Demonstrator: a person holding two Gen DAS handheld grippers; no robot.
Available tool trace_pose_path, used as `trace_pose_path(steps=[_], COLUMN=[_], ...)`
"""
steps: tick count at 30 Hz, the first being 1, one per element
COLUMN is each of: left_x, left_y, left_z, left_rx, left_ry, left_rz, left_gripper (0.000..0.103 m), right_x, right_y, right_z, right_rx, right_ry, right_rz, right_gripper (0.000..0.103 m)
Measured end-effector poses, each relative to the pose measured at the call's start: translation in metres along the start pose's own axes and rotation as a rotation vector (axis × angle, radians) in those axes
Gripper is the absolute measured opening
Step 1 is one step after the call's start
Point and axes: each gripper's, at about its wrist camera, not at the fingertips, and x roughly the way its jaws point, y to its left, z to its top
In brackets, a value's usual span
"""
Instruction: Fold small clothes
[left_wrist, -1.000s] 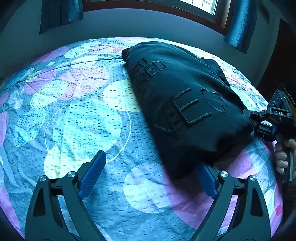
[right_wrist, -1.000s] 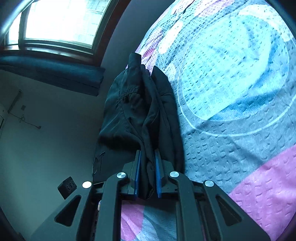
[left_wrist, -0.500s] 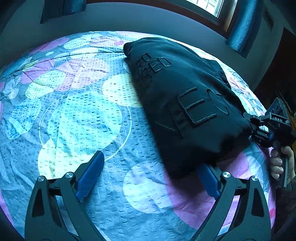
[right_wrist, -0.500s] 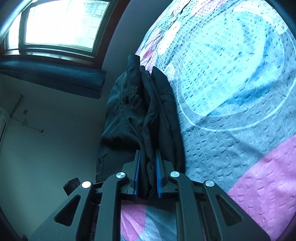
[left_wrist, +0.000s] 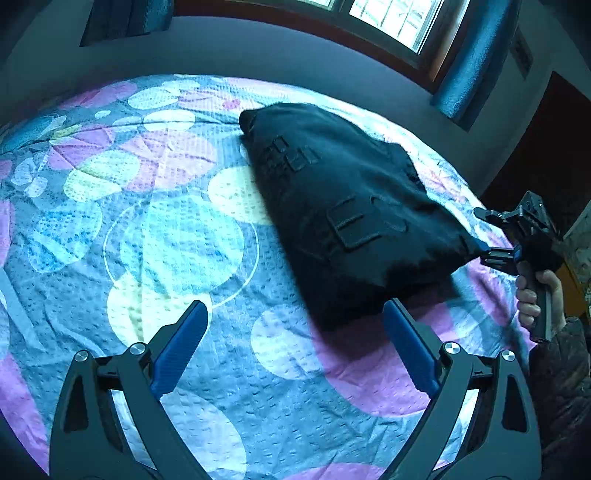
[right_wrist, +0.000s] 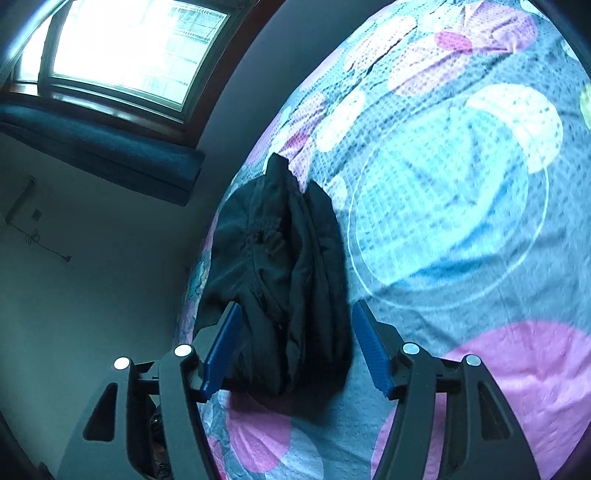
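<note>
1. Released a moment ago: the right gripper (right_wrist: 295, 350), which was clamped tight on the bunched end of the black garment (right_wrist: 284, 280), now has its jaws spreading apart, and the cloth sits loose between the blue pads (right_wrist: 221, 350) with a gap on either side.
2. Compared with the earlier left wrist view, the left gripper (left_wrist: 295, 354) has drawn back from the garment (left_wrist: 343, 206); its right-side pad (left_wrist: 410, 350), previously tucked under the cloth's near edge, now shows in full and is clear of it.
3. Both of the left gripper's jaws stand wide apart with nothing between them, hovering over the bedspread (left_wrist: 147, 236).
4. In the left wrist view the right gripper (left_wrist: 487, 236) sits at the garment's right-hand corner, held by a person's hand (left_wrist: 535, 299) wrapped around its handle, a dark sleeve (left_wrist: 565, 387) below.
5. The folded garment lies on the bedspread as a thick dark bundle with raised lettering on top; its corner by the right gripper looks pulled to a point.
6. Beyond it, the patterned bedspread (right_wrist: 461, 206) runs to a grey wall (left_wrist: 258, 51), with a bright window (right_wrist: 129, 48) and blue curtain (left_wrist: 469, 62) above.
</note>
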Motion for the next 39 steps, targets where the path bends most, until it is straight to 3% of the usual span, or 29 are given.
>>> trace_pose_path(steps=[6,10,11,13,14,17,22,35,37,39], left_x=[0.030,0.058,0.062,0.064,0.065,0.067,0.075,0.082,0.084,0.084], left_y=[0.016,0.014,0.013,0.014,0.014,0.014,0.017,0.020,0.023,0.025], left_z=[0.045,0.059,0.060,0.063,0.063,0.062,0.061,0.060,0.061,0.059], left_rx=[-0.088,-0.114,-0.114,-0.114,-0.111,-0.093,-0.105,-0.117,-0.134,-0.138], left_ry=[0.024,0.056,0.055,0.053,0.050,0.048,0.058,0.068,0.070,0.059], left_rz=[-0.073,-0.065,-0.061,-0.055,-0.052,-0.046,-0.064,-0.100,-0.117,-0.123], left_gripper=[0.096,0.096,0.096,0.096,0.096,0.098,0.101,0.101,0.101,0.101], right_x=[0.048,0.093,0.102,0.112,0.117,0.130,0.127,0.105,0.094,0.069], right_y=[0.005,0.003,0.003,0.003,0.003,0.003,-0.011,-0.031,-0.025,-0.005], right_z=[0.057,0.088,0.093,0.099,0.101,0.100,0.096,0.086,0.083,0.077], right_rx=[0.002,0.048,0.051,0.040,0.040,-0.009,0.018,0.057,0.054,0.017], right_ry=[0.032,0.087,0.100,0.092,0.111,0.155,0.145,0.092,0.066,-0.038], right_rz=[0.036,0.065,0.061,0.039,0.045,-0.045,-0.017,0.042,0.007,-0.073], right_gripper=[0.065,0.066,0.070,0.069,0.064,0.043,0.032,0.030,0.030,0.031])
